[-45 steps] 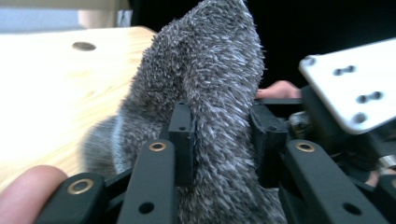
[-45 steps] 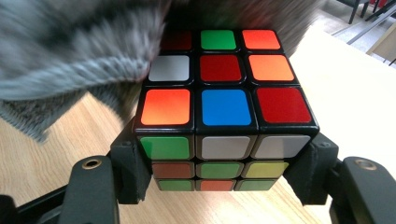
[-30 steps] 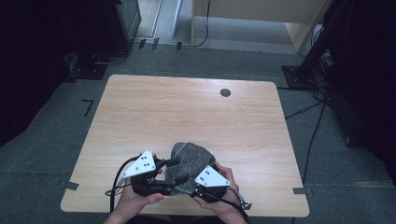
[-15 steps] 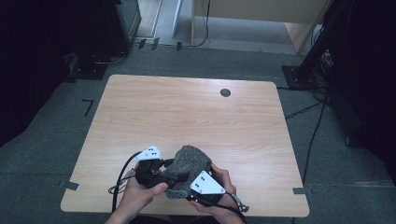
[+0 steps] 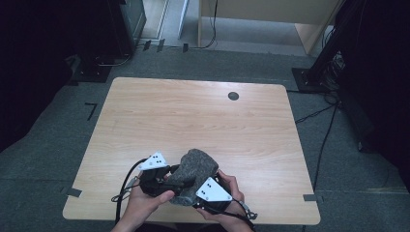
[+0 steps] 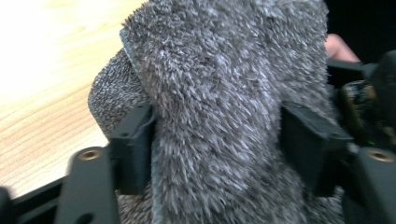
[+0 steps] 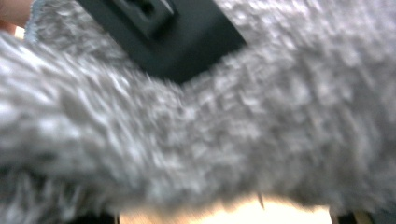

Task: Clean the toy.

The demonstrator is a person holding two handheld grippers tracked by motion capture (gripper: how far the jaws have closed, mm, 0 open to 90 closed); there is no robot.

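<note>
The left hand-held gripper point(image 5: 167, 175) sits near the front edge of the counter point(image 5: 193, 116), and in its own view its two black jaws press into either side of a bunched grey fleecy cloth point(image 6: 219, 107), so it is clamped on the cloth. The cloth point(image 5: 193, 174) is held between the two hands, lifted just above the wood, near the front edge and a little left of centre. Its long axis, seen from above, runs from the lower left up toward the upper right, with the rounded, folded end pointing away from the person toward the far right of the counter; in the left gripper view a folded edge shows at the left flank of the bundle, with the shorter-napped reverse side curling out beside it. The right hand-held gripper point(image 5: 205, 195) lies against the near right part of the bundle; its view is blurred pile with a black part of the other tool behind it, and I cannot tell whether its jaws are closed on the cloth or only resting against it. The risk I see is that the thick, springy pile gives the jaws little firm purchase, so a pull from one side could let the fold slip out. The bundle also hangs close to the front edge, so a dropped end could slide off toward the floor.
</note>
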